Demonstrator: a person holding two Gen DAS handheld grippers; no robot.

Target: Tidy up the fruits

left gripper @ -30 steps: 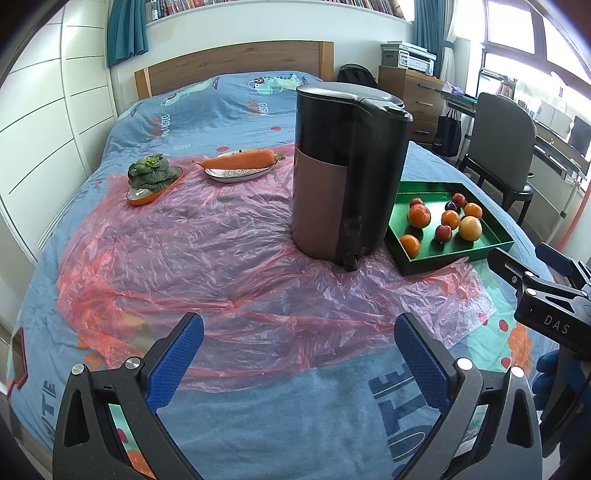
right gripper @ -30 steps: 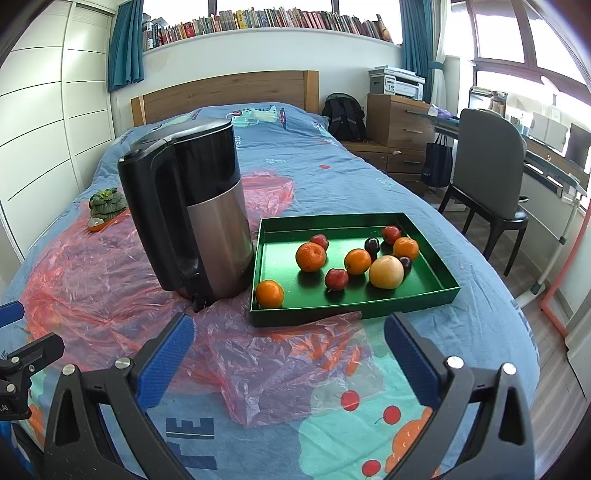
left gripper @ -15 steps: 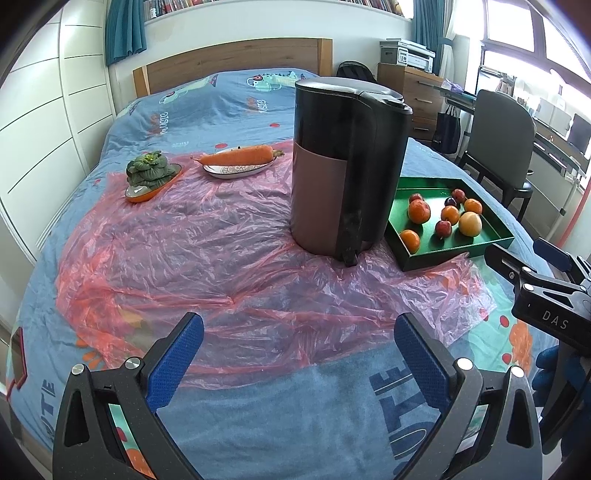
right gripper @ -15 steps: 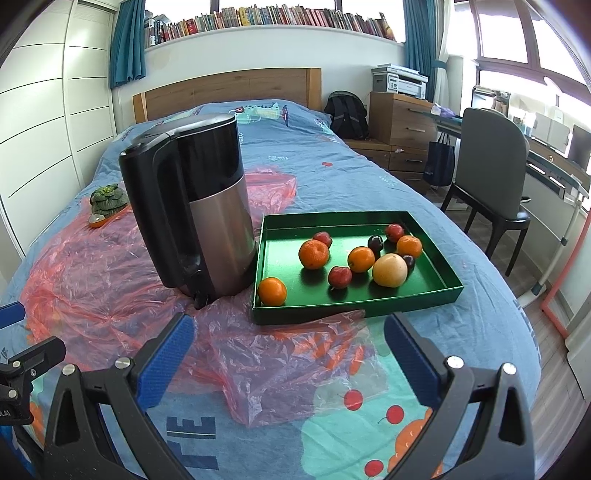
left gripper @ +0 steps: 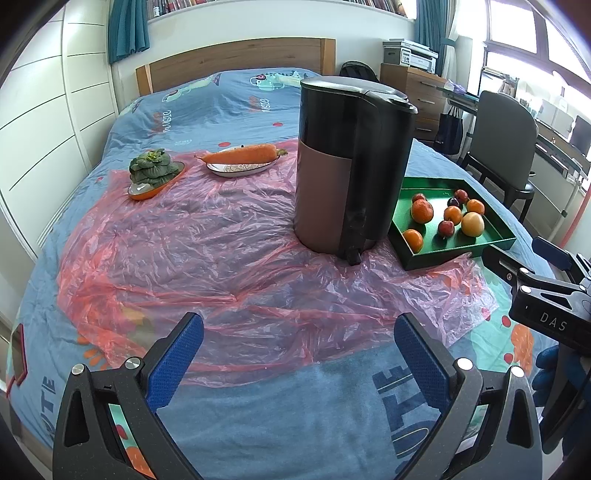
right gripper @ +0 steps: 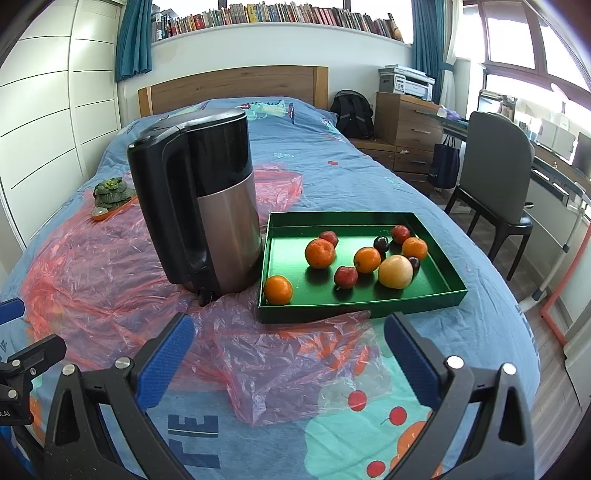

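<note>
Fruit lies loose in green tray [right gripper: 448, 293] on bed, right of kettle [right gripper: 207, 206]: four oranges, one [right gripper: 278, 290] alone at near-left corner; pale round fruit [right gripper: 395, 271]; small red and dark ones between; tray's near edge sits on pink plastic sheet [left gripper: 184, 240]; beyond kettle, carrot [left gripper: 242, 155] on plate, greens [left gripper: 151, 171] on orange dish; left gripper [left gripper: 297, 345] and right gripper [right gripper: 286, 341] both spread wide, empty, above bedspread.

A wooden headboard [right gripper: 232, 86] is set under a bookshelf [right gripper: 280, 16]; right of it, a dresser [right gripper: 406, 118] and chair [right gripper: 495, 177] are lit by windows [right gripper: 524, 40].
</note>
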